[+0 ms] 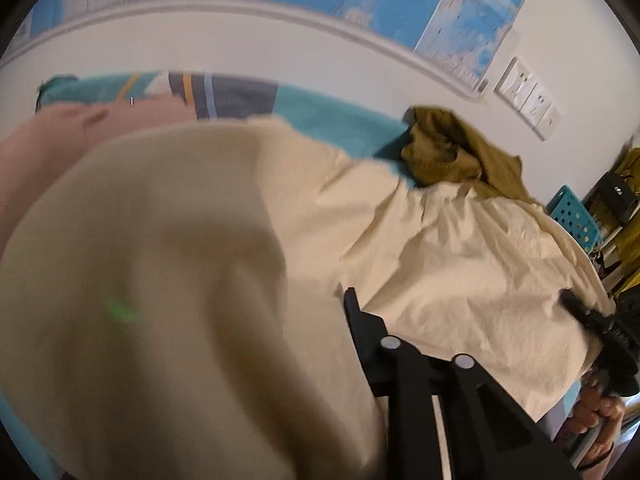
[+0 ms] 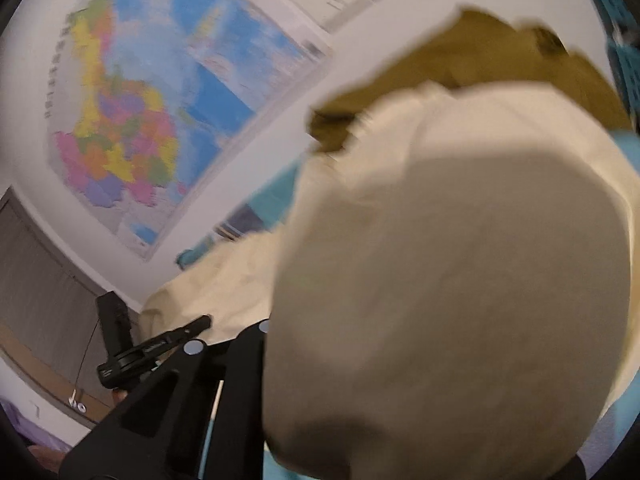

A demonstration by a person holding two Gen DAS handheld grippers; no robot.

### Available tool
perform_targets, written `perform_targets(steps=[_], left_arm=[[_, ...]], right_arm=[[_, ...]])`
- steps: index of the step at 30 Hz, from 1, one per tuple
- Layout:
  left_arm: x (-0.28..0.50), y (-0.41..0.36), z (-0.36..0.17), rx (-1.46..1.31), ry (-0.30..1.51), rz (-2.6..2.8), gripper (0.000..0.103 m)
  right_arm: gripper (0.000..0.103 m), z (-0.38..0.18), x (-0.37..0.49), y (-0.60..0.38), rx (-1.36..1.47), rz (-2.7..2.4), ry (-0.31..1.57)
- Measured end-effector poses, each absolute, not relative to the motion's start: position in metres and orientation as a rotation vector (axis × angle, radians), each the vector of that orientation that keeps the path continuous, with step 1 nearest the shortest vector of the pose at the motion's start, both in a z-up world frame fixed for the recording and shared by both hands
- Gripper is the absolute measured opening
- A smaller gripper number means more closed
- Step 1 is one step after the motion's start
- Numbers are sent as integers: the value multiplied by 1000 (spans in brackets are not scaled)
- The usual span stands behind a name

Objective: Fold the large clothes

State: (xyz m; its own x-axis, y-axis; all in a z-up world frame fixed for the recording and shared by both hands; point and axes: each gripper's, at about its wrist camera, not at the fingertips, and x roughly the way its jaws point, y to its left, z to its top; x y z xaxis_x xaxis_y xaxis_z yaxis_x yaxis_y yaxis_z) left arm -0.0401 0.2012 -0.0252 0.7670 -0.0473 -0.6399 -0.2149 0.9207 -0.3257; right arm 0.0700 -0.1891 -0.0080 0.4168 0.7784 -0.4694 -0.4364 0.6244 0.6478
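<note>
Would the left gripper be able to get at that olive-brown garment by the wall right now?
Probably not straight away: the cream garment billows over the left gripper, whose jaws are hidden, and lies between it and the olive-brown garment.

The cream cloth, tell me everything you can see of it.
The cream cloth is a large, plain, off-white woven garment or sheet, creased and wrinkled. It is lifted and bunched close to both cameras, so the near folds blur and hide the claw tips. Its far part lies spread over a teal cover, touching an olive garment behind it. Whether either claw grips it cannot be seen.
</note>
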Motion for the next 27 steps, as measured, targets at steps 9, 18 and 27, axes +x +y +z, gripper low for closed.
perform_targets(steps=[9,18,27], left_arm=[[-69,244,70,-370,494,64,15],[-103,337,143,-317,315,314,15],[-125,485,159,-373,252,692,15]], right_arm=[[11,107,60,-138,339,979,607],[11,155,84,2,286,1211,516],[11,140,87,197,261,1399,501]])
